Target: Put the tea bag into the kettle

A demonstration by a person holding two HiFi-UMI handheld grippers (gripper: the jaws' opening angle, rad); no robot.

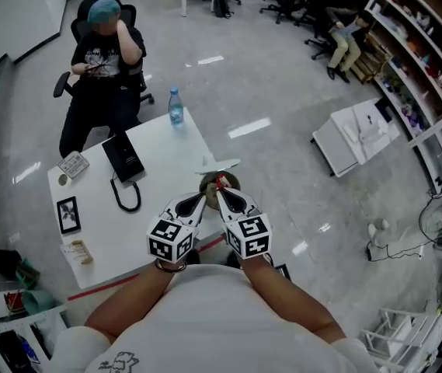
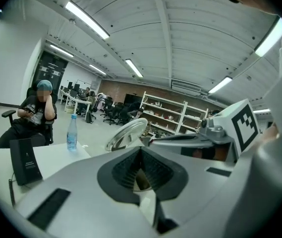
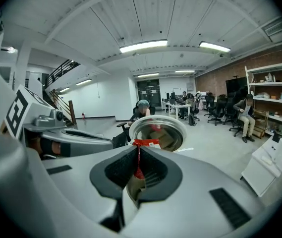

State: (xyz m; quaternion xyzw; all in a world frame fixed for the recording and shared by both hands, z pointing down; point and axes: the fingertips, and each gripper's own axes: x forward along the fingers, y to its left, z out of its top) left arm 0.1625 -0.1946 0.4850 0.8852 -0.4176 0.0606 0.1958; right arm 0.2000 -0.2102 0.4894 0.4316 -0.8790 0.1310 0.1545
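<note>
While left gripper (image 1: 203,197) is clenched, right gripper (image 1: 221,195) clamps tea bag (image 3: 145,143) lengthwise along its fingers (image 3: 161,175), tag foremost.

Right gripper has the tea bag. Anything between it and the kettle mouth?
Nothing visible does. The lid is tipped open beyond the tea bag, whose red tag sits over the kettle mouth in the head view.
</note>
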